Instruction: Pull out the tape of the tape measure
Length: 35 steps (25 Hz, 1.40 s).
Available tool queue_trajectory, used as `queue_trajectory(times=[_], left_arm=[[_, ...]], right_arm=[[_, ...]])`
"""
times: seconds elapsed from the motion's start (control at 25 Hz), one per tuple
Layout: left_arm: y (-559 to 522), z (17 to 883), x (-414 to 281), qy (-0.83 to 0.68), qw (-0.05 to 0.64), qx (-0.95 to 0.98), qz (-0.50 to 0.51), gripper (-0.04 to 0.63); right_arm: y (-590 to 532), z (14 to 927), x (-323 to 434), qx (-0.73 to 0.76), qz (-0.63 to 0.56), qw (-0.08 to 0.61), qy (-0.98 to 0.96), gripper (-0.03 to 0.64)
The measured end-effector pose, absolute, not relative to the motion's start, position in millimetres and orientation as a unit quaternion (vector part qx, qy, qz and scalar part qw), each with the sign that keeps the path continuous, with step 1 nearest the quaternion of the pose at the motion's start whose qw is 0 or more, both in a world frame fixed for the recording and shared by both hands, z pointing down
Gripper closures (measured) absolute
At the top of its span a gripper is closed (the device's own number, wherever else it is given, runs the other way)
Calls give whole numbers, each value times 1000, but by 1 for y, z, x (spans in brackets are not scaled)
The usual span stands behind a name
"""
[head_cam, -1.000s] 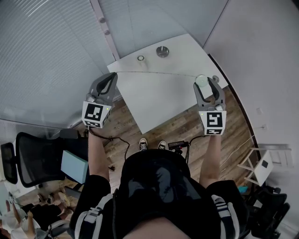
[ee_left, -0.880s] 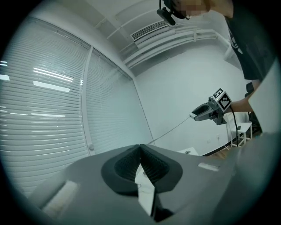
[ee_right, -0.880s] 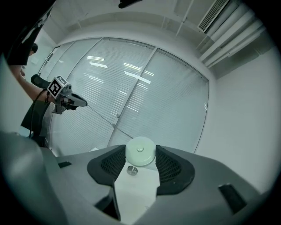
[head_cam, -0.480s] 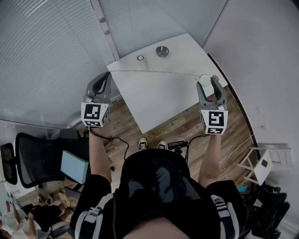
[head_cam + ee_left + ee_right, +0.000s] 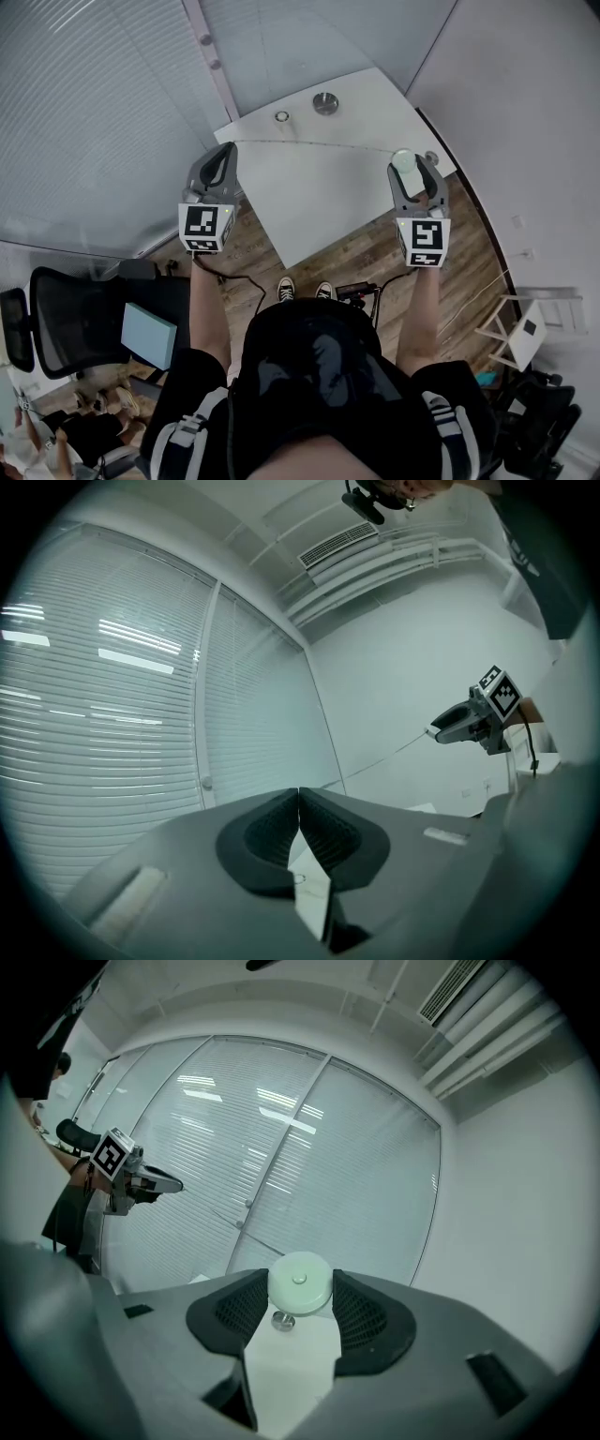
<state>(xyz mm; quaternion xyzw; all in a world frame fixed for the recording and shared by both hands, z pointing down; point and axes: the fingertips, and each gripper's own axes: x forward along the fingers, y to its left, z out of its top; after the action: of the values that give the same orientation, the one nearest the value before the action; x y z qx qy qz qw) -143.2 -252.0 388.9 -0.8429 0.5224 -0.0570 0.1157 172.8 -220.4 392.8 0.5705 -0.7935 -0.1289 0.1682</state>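
Note:
The tape measure [image 5: 404, 160] is a round, pale green case, and my right gripper [image 5: 412, 161] is shut on it above the table's right edge. In the right gripper view the case [image 5: 300, 1283] sits squeezed between both pads. A thin tape [image 5: 314, 146] runs out of it, stretched across the table to my left gripper [image 5: 228, 150], which is shut on the tape's end. The left gripper view shows those jaws [image 5: 299, 791] pressed together, with the tape [image 5: 384, 755] leading to the right gripper [image 5: 469, 724].
A white table [image 5: 319, 206] lies below the grippers, with two round metal fittings [image 5: 325, 103] [image 5: 282, 117] on its far part. Blinds cover the glass wall behind it. A black office chair [image 5: 56, 319] stands at the left and a white rack [image 5: 534, 328] at the right, on a wooden floor.
My left gripper drew a little leftward, then came back slightly to the right of where it began. The right gripper has barely moved and still grips the case.

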Motion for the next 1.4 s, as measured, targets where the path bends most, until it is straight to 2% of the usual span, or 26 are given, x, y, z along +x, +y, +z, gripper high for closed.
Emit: queue_trajectory(times=[0.8, 1.4], left_arm=[[-267, 407, -141, 537, 102, -835, -62, 589], [-309, 545, -122, 510, -12, -845, -158, 589]], right_arm=[[-236, 408, 176, 577, -103, 160, -795, 399], [-275, 555, 190, 559, 46, 225, -797, 399]])
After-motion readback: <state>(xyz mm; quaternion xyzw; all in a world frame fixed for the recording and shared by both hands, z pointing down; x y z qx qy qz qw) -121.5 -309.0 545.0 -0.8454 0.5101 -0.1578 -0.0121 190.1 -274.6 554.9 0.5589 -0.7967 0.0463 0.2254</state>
